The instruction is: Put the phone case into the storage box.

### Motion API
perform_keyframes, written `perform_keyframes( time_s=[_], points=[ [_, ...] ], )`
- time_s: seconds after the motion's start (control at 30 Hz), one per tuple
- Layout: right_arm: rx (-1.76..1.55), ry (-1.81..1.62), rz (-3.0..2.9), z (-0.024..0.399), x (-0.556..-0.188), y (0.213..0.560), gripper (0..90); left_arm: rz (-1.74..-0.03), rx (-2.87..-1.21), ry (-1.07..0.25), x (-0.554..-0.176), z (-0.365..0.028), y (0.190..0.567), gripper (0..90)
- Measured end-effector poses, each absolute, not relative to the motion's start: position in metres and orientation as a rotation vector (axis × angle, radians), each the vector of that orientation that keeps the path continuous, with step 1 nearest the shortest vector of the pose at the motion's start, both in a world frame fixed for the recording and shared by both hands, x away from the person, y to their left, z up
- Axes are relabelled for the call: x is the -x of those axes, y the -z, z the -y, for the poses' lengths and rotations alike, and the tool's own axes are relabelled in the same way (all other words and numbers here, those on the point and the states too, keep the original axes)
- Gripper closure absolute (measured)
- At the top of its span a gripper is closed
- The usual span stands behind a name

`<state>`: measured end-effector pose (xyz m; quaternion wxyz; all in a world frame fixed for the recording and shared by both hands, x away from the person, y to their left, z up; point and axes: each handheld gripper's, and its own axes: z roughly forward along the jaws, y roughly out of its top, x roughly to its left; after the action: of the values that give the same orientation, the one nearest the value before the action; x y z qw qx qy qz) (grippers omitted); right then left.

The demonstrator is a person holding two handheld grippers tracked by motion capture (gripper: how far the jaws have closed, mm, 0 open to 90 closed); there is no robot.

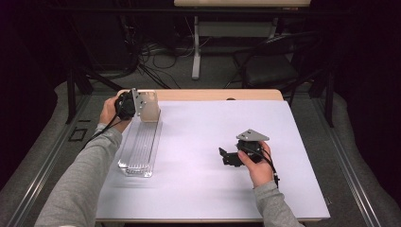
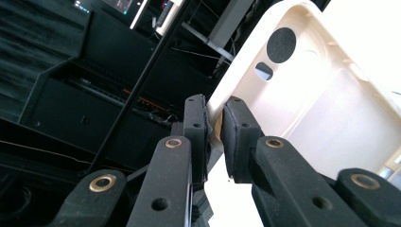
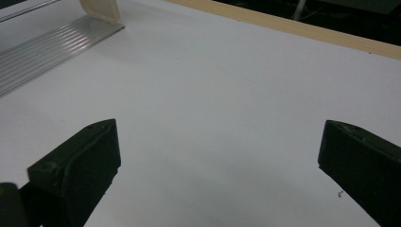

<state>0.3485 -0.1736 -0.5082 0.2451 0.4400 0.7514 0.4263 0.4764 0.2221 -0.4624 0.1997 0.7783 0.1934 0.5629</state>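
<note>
a: nearest us, what's the right claw (image 1: 226,157) doing?

b: it rests low over the white counter (image 1: 198,156), jaws spread wide with nothing between them. no part in the work yet, by the look of it.

a: and farther back?

b: the left claw (image 2: 215,124) is clamped on the edge of a cream phone case (image 2: 302,94), holding it upright at the far end of the ribbed metal rack (image 1: 140,145), about touching it.

a: so how far along?

b: i'd say the pickup is done; seating the case in a groove and letting go are left.

Phone case (image 1: 148,107) upright at rack's (image 1: 140,147) far end
</note>
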Motion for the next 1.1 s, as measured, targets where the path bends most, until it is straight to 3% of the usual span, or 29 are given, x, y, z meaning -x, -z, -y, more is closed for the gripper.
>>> perform_keyframes(
  time_s=[0.87, 1.1],
  points=[
    [-1.197, -1.155, -2.063, 0.1707, -0.3489, 0.5114, 0.0, -0.495, -2.197, -1.591, -0.4822, -0.2291, 0.4672, 80.5],
    [-1.198, -1.151, -2.067, 0.1702, -0.3488, 0.5117, 0.0, -0.492, -2.185, -1.598, -0.4833, -0.2296, 0.4670, 75.8]
  ],
)
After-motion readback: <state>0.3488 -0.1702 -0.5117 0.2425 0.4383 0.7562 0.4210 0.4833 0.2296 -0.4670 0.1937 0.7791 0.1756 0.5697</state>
